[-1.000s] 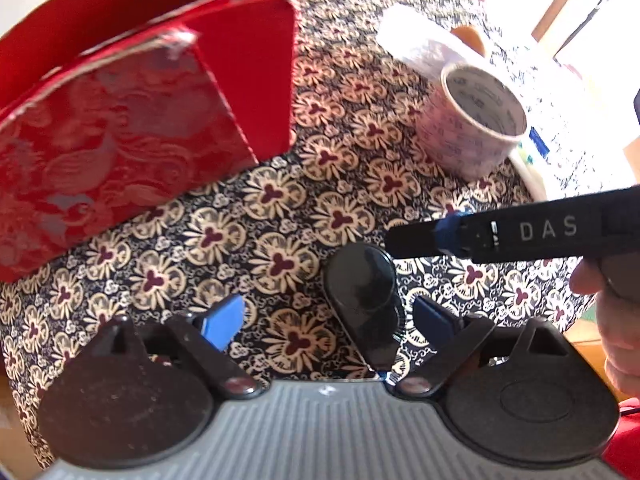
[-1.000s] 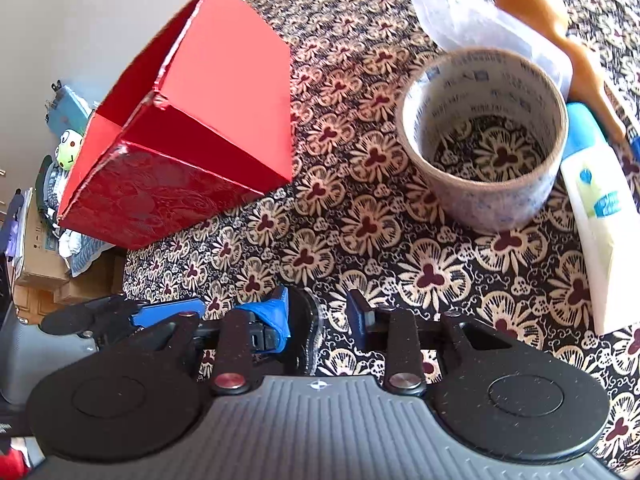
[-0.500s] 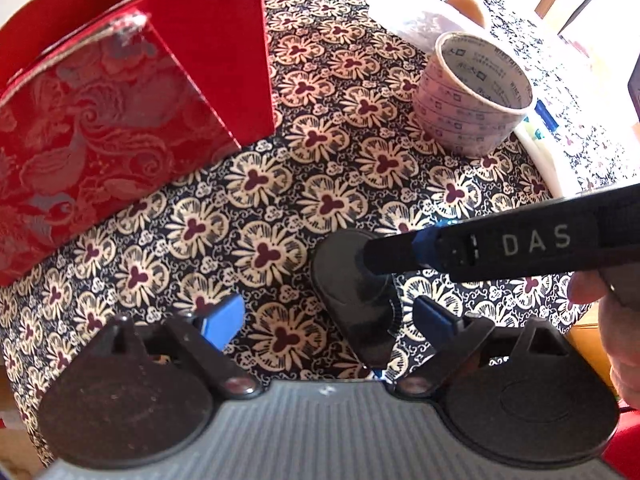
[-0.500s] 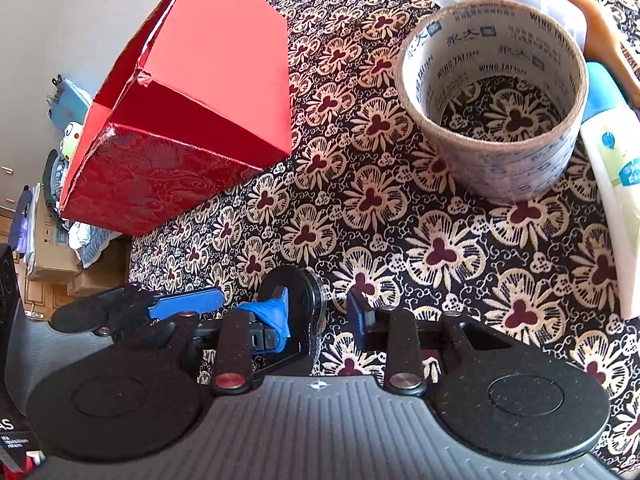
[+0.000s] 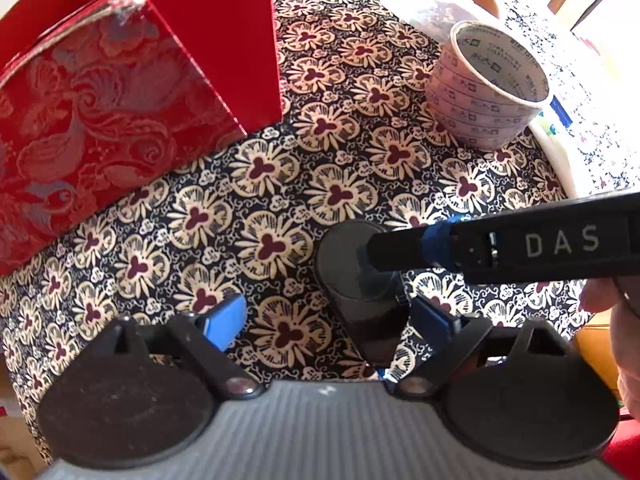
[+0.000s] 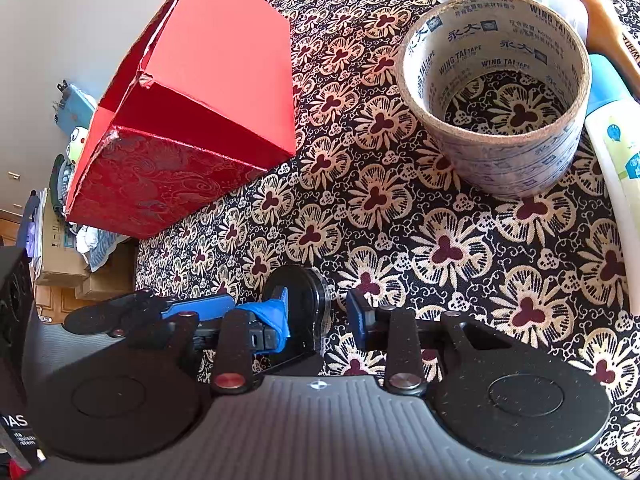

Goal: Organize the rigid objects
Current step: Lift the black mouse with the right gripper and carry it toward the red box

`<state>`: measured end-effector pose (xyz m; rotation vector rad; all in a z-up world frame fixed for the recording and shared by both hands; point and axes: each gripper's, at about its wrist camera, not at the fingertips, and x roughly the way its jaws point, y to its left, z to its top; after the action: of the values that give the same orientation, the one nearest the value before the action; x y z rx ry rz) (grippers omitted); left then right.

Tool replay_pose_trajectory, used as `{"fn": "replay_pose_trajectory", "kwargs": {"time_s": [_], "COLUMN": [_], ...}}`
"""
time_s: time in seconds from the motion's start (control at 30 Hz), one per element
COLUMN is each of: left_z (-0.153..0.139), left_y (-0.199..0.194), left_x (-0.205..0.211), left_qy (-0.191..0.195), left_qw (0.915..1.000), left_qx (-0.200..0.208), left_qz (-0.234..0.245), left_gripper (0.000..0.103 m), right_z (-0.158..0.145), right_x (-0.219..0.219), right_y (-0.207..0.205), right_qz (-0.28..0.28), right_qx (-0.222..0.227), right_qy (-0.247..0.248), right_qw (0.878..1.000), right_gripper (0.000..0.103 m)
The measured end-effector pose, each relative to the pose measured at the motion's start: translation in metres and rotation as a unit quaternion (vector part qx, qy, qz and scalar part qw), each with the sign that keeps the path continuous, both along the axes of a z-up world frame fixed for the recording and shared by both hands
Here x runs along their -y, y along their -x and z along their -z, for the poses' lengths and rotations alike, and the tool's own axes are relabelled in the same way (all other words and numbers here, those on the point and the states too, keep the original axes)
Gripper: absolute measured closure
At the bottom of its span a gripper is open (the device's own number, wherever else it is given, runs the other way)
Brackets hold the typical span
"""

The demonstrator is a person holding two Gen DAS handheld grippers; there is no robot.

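Between the two grippers, at the near edge of the patterned tablecloth (image 6: 440, 240), stands a small black object with a rounded top (image 5: 360, 280) (what it is I cannot tell; it looks like a dark case or clip on its edge). Seen from the left wrist, its long axis runs from the gripper base away toward the table centre, and it sits to the right of the midline, just beside the left gripper's (image 5: 332, 320) right finger. That gripper is spread wide and grips nothing; its other blue pad (image 5: 226, 318) is well apart from the object.

The right gripper (image 6: 316, 312) is the nearer tool. It comes in from the side, roughly crosswise to the left one, with the object standing in its gap. Its left blue pad (image 6: 272, 316) touches the black face, while the other pad is a little clear of the rim, so it is released, or at most half closed. In the left view, its finger lies across the object's top.

My judgement is that the coming move is a squeeze by the right gripper, then a carry to the red box (image 6: 192, 120), which stands ahead and to the left, open side up. The tape roll (image 6: 496, 96) and the white bottle (image 6: 624, 168) lie ahead to the right, well clear.
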<state>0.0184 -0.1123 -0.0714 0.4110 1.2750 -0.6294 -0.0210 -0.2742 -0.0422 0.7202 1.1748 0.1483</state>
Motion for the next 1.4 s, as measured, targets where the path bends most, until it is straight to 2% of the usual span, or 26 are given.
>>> {"fn": "replay_pose_trajectory", "kwargs": {"time_s": [0.1, 0.43, 0.53, 0.7, 0.87, 1.07, 1.13, 1.2, 1.3, 1.4], "left_z": [0.002, 0.003, 0.002, -0.002, -0.004, -0.003, -0.003, -0.004, -0.003, -0.002], "left_y": [-0.001, -0.007, -0.007, -0.009, -0.011, -0.013, -0.013, -0.013, -0.014, -0.013], "left_x": [0.003, -0.001, -0.002, -0.008, -0.019, -0.033, -0.036, -0.037, -0.031, -0.025], "left_qy": [-0.008, -0.010, -0.009, 0.000, 0.025, 0.071, 0.081, 0.090, 0.075, 0.055], "left_qw": [1.0000, 0.9999, 0.9999, 0.9998, 0.9993, 0.9968, 0.9959, 0.9951, 0.9964, 0.9978], "left_qx": [0.001, 0.002, 0.005, 0.008, 0.006, 0.001, 0.000, -0.003, 0.008, 0.029], "left_qz": [-0.001, -0.011, -0.012, -0.018, -0.027, -0.037, -0.040, -0.041, -0.038, -0.024], "left_gripper": [0.028, 0.029, 0.032, 0.050, 0.057, 0.058, 0.054, 0.045, 0.039, 0.038], "right_z": [0.000, 0.002, 0.003, 0.007, 0.008, 0.009, 0.011, 0.011, 0.011, 0.012], "right_x": [0.001, -0.002, -0.007, -0.011, -0.017, -0.028, -0.030, -0.032, -0.035, -0.033], "right_y": [-0.001, -0.002, -0.005, -0.008, -0.012, -0.016, -0.018, -0.019, -0.021, -0.022], "right_qz": [0.000, -0.008, -0.015, -0.010, -0.015, -0.026, -0.026, -0.025, -0.026, -0.020], "right_qx": [-0.003, -0.009, -0.008, -0.005, -0.001, 0.012, 0.021, 0.026, 0.037, 0.040], "right_qy": [-0.002, -0.019, -0.024, -0.038, -0.042, -0.046, -0.048, -0.051, -0.049, -0.054], "right_qw": [1.000, 1.000, 1.000, 0.999, 0.999, 0.999, 0.998, 0.998, 0.998, 0.998], "right_gripper": [0.088, 0.088, 0.088, 0.089, 0.089, 0.089, 0.091, 0.091, 0.092, 0.092]}}
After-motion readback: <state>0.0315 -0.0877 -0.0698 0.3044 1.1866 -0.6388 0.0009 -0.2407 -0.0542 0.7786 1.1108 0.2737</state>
